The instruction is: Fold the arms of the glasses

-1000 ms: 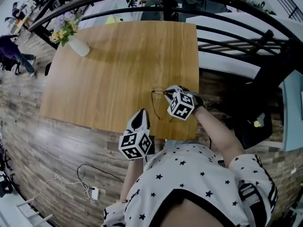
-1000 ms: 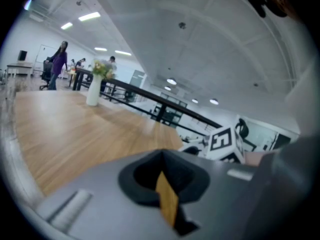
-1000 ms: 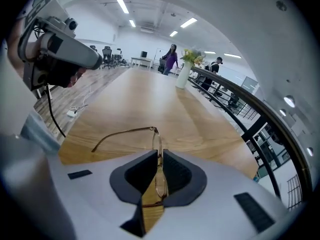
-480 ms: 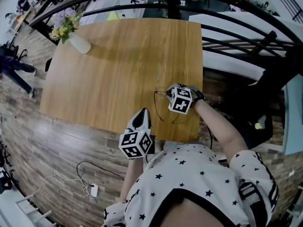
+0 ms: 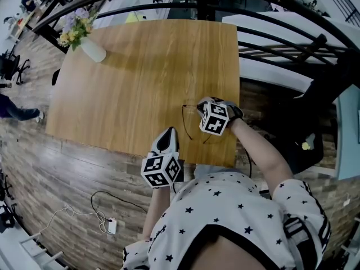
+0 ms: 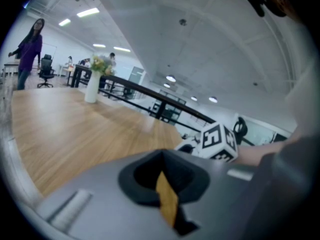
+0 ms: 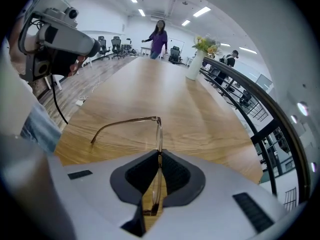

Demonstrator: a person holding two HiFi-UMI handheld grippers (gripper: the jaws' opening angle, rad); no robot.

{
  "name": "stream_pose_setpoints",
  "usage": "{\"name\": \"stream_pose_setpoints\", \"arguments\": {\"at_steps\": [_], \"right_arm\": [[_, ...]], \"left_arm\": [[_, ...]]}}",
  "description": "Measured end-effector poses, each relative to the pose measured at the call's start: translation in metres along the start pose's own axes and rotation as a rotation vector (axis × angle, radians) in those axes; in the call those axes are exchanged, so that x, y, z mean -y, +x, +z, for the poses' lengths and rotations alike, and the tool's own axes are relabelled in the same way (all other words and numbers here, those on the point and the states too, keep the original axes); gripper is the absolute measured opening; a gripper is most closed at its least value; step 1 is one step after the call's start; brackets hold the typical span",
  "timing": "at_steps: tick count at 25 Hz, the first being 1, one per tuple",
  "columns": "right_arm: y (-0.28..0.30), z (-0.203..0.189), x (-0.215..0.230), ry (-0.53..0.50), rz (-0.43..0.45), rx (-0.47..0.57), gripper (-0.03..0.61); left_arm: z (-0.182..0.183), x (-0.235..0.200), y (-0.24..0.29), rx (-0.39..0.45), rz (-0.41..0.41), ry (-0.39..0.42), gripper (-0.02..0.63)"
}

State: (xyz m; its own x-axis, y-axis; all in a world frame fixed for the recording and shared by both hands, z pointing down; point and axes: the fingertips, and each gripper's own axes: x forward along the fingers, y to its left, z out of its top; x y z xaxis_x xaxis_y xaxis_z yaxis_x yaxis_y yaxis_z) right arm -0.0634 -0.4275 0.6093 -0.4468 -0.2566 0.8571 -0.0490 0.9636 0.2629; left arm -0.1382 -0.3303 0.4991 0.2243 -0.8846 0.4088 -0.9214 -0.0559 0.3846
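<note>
Your right gripper (image 5: 201,108) sits near the lower right corner of the wooden surface (image 5: 140,66) in the head view. In the right gripper view its jaws are all but pressed together, pinching the thin front frame of the glasses (image 7: 159,134) edge-on between the dark pads. The frame runs up out of the jaws toward the frame centre. From its top corner one arm of the glasses (image 7: 120,124) reaches out to the left, unfolded, with its curved tip down on the wood. In the head view the glasses (image 5: 187,124) show as a thin dark outline just left of the right gripper's marker cube (image 5: 214,118). I cannot tell where the second arm stands.

Your left gripper (image 5: 167,134) is at the lower edge of the surface, left of and below the glasses and apart from them. In the left gripper view its jaws are closed on each other, with nothing between them; only a sliver of wood shows through the gap. The right gripper's cube shows at that view's centre right.

A white vase of flowers (image 5: 90,48) stands at the upper left corner of the surface, well apart from both grippers.
</note>
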Motion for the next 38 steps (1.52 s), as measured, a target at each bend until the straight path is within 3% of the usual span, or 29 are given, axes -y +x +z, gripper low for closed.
{"name": "stream_pose_setpoints", "arguments": {"at_steps": [18,30,38], "right_arm": [[-0.078,0.027,-0.022,0.084,-0.208,0.080,0.020],[-0.131,0.043,-0.072,0.124,-0.298,0.134,0.020],[-0.160,0.058,-0.101,0.122,-0.342,0.161,0.018]], "left_arm": [[-0.023,0.018,-0.038,-0.022,-0.050,0.046,0.008],[-0.054,0.034,-0.076,-0.046,-0.101,0.112,0.012],[-0.066,0.035,-0.102,-0.053,-0.109,0.141,0.054]]}}
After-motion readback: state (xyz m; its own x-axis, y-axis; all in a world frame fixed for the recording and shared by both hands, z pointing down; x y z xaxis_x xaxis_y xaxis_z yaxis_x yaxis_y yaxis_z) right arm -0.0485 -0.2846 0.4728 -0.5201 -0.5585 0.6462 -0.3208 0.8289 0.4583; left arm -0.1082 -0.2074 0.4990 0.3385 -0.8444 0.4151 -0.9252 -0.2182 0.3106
